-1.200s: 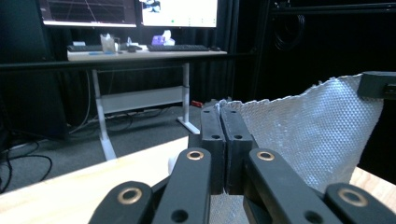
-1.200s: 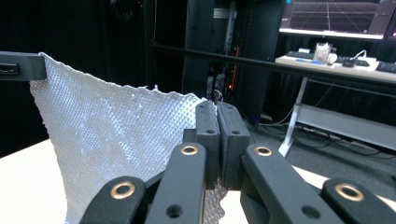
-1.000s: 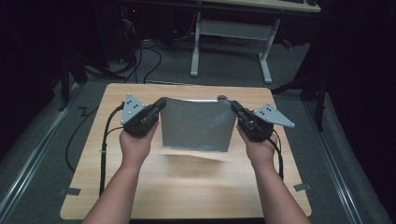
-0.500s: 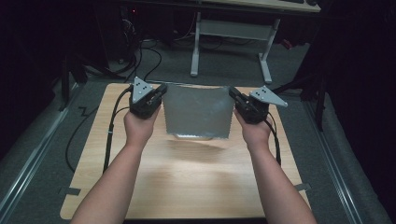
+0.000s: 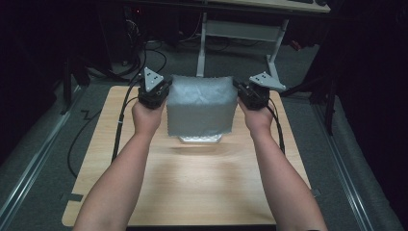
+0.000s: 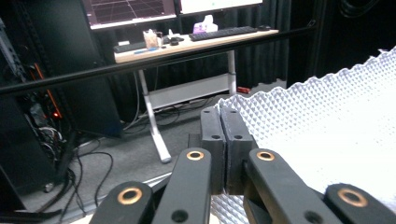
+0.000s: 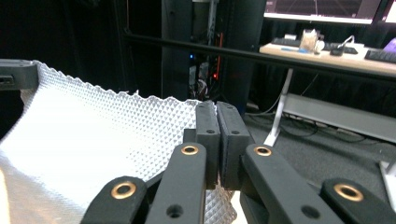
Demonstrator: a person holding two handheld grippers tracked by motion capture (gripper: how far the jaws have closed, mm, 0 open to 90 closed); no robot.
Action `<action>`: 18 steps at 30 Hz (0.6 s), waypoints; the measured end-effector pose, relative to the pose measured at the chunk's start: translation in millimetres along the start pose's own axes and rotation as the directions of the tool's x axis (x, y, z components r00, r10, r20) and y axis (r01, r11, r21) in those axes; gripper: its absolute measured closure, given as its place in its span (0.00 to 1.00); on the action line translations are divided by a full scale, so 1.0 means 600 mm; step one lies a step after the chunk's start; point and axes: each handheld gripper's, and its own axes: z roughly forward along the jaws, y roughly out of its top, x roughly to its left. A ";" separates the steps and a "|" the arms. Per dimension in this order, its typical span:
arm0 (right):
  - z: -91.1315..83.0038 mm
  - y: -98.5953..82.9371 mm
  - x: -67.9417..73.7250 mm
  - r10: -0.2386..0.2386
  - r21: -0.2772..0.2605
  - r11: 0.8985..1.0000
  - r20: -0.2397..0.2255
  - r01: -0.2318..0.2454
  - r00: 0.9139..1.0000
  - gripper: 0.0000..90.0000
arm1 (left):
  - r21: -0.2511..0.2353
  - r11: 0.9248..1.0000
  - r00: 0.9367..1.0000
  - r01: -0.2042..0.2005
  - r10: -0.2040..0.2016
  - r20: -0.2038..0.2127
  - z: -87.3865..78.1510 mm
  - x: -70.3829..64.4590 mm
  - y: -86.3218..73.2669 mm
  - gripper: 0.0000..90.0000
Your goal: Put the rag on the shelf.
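A grey waffle-textured cloth (image 5: 201, 107) hangs stretched between the two grippers above the far half of the wooden table (image 5: 192, 183). My left gripper (image 5: 166, 90) pinches its top left corner, and my right gripper (image 5: 236, 89) pinches its top right corner. In the left gripper view the jaws are pressed together at the gripper (image 6: 225, 122) on the cloth's (image 6: 327, 126) zigzag edge. In the right gripper view the gripper (image 7: 216, 117) is likewise shut on the cloth (image 7: 93, 144). The cloth's lower edge hangs just above the tabletop, over a pale patch.
Black cables (image 5: 122, 120) trail from both grippers over the table. A white-legged desk (image 5: 240, 29) stands beyond the table, with monitors and a keyboard (image 6: 224, 32) on it. A black bar (image 7: 280, 60) crosses in front of it. Grey floor surrounds the table.
Both grippers have moved away from the person toward the table's far edge, lifting the cloth so it hangs more upright between them.
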 end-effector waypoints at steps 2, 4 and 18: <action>0.012 -0.002 -0.004 -0.012 0.013 1.000 0.005 0.012 1.000 0.99 | 0.017 1.000 1.000 0.003 -0.003 0.006 0.010 0.005 -0.002 1.00; 0.022 -0.007 -0.010 0.003 0.033 0.999 -0.003 -0.003 1.000 0.99 | 0.031 0.999 1.000 0.020 -0.020 0.018 0.020 0.010 -0.007 1.00; 0.050 -0.068 -0.031 0.051 0.134 0.990 -0.044 -0.045 0.998 0.99 | 0.172 0.982 0.989 0.072 -0.093 0.118 0.047 0.019 -0.082 1.00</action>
